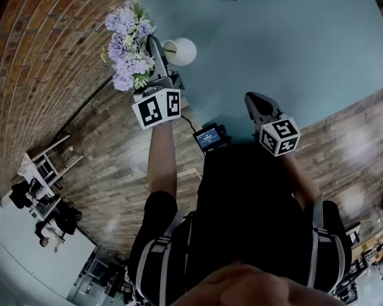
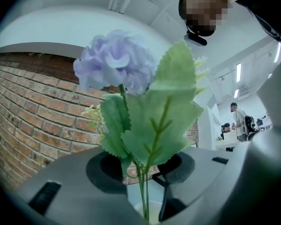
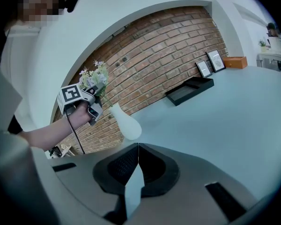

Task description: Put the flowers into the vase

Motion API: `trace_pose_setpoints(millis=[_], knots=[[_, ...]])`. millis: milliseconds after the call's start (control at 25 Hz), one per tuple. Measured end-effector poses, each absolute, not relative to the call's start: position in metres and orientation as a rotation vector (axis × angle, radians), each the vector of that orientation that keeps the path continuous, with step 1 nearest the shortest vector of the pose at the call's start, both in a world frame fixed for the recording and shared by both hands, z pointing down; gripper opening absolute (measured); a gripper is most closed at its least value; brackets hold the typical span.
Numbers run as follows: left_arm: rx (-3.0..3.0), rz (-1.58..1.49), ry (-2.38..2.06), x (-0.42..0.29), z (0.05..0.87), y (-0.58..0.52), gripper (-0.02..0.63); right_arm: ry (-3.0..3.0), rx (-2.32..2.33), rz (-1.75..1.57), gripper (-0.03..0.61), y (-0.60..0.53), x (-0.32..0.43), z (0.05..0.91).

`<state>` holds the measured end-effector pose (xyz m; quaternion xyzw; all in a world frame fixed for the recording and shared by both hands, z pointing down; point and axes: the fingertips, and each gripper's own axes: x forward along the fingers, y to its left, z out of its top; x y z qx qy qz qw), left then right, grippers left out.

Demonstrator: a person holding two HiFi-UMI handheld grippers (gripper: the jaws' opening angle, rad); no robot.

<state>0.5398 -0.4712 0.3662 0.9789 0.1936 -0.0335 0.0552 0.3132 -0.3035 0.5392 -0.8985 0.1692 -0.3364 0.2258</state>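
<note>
- The left gripper (image 2: 143, 172) is clamped on the thin green stems (image 2: 141, 191) of a bunch of lilac artificial flowers (image 1: 127, 46) with serrated green leaves (image 2: 164, 121).
- The flowers stand upright above the jaws. In the head view the blooms sit to the left of the gripper.
- The white, bulbous, narrow-necked vase (image 1: 180, 51) stands on the pale blue table (image 1: 306, 43), just beside the tips of the left gripper.
- In the left gripper view the stems run down between the jaws to a white rounded rim (image 2: 147, 213) directly below. Whether the stem ends are inside the mouth cannot be determined.
- The left gripper points level, towards the red brick wall (image 2: 33, 102). The bare left forearm (image 1: 161, 155) reaches straight forward from the body.
- The right gripper (image 3: 138, 149) has its jaws closed together, tips touching, with nothing between them.
- The right gripper tilts downward over the near part of the table and is well apart from the vase and the flowers.
</note>
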Motion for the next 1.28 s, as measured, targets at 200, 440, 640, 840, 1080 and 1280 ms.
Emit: trace_pose_setpoints(millis=[200, 440, 640, 840, 1080, 1280], knots=[[2.966, -0.066, 0.591, 0.553, 0.381, -0.474, 0.204, 0.454, -2.478, -0.948, 0.018, -0.302, 0.32, 0.544], [2.961, -0.024, 0.589, 0.54, 0.399, -0.468, 0.204, 0.462, -2.489, -0.963, 0.018, -0.3, 0.314, 0.547], [2.98, -0.023, 0.61, 0.54, 0.41, -0.466, 0.204, 0.439, -2.49, -0.969, 0.018, -0.297, 0.32, 0.547], [2.993, 0.013, 0.609, 0.542, 0.421, -0.468, 0.204, 0.436, -2.489, -0.976, 0.018, -0.3, 0.323, 0.547], [3.016, 0.047, 0.624, 0.538, 0.434, -0.466, 0.207, 0.425, -2.492, -0.971, 0.018, -0.299, 0.323, 0.549], [3.014, 0.054, 0.644, 0.535, 0.438, -0.462, 0.21, 0.418, -2.496, -0.972, 0.018, -0.296, 0.325, 0.549]])
